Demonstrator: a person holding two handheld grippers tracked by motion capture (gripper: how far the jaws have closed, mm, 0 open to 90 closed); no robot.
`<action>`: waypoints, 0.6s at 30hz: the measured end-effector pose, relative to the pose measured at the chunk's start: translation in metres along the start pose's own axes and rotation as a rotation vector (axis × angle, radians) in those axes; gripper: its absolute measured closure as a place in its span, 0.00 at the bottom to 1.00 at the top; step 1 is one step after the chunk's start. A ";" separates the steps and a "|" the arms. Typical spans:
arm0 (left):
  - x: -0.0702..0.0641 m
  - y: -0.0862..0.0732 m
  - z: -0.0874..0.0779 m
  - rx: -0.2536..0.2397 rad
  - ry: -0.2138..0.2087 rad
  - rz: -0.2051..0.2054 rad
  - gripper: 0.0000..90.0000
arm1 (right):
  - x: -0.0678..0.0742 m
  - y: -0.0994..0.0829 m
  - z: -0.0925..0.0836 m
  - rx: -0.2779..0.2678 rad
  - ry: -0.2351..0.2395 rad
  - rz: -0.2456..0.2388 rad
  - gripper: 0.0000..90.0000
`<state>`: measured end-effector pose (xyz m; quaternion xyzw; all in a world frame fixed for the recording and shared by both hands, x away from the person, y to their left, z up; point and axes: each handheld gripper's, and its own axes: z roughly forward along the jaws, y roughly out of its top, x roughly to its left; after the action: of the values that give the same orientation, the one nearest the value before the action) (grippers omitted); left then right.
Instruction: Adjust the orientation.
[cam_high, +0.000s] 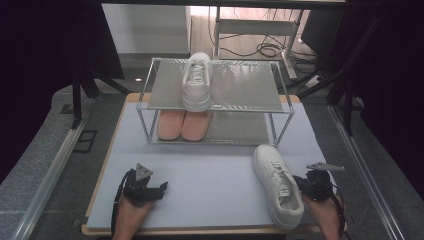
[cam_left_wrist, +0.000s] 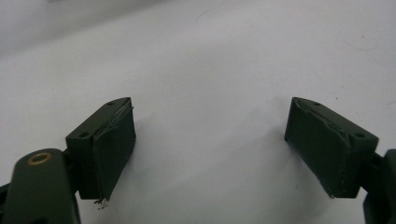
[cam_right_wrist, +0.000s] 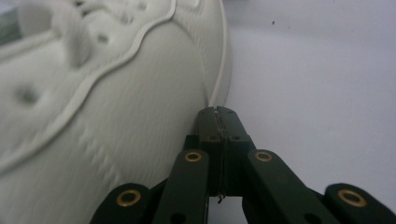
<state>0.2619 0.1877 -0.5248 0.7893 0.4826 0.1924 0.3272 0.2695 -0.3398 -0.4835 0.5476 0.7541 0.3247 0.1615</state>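
Right gripper (cam_right_wrist: 216, 112) closed, tips against the white sneaker (cam_high: 276, 184) on the table (cam_high: 200, 190).
Nothing between its jaws; contact looks likely but is blurred. Left gripper (cam_left_wrist: 210, 144) wide open, empty, well apart.

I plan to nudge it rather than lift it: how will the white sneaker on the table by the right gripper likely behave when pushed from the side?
The white sneaker rests flat on its broad sole, so it should probably slide or pivot, not tip. The smooth table likely offers little drag. The right gripper, jaws shut, sits low at the sidewall, which favours sliding; the padded-looking upper may dent slightly.
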 end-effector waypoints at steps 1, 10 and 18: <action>0.000 0.000 0.000 0.000 0.000 0.000 0.18 | 0.000 -0.002 -0.002 -0.002 0.006 0.003 1.00; 0.000 0.000 0.000 0.000 0.000 -0.001 0.18 | 0.014 0.000 0.001 -0.006 0.020 -0.008 1.00; 0.000 0.000 0.000 0.000 0.000 -0.001 0.18 | 0.034 0.011 0.015 -0.001 0.058 -0.045 1.00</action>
<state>0.2620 0.1876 -0.5249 0.7891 0.4830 0.1921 0.3274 0.2749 -0.3012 -0.4831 0.5206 0.7704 0.3374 0.1470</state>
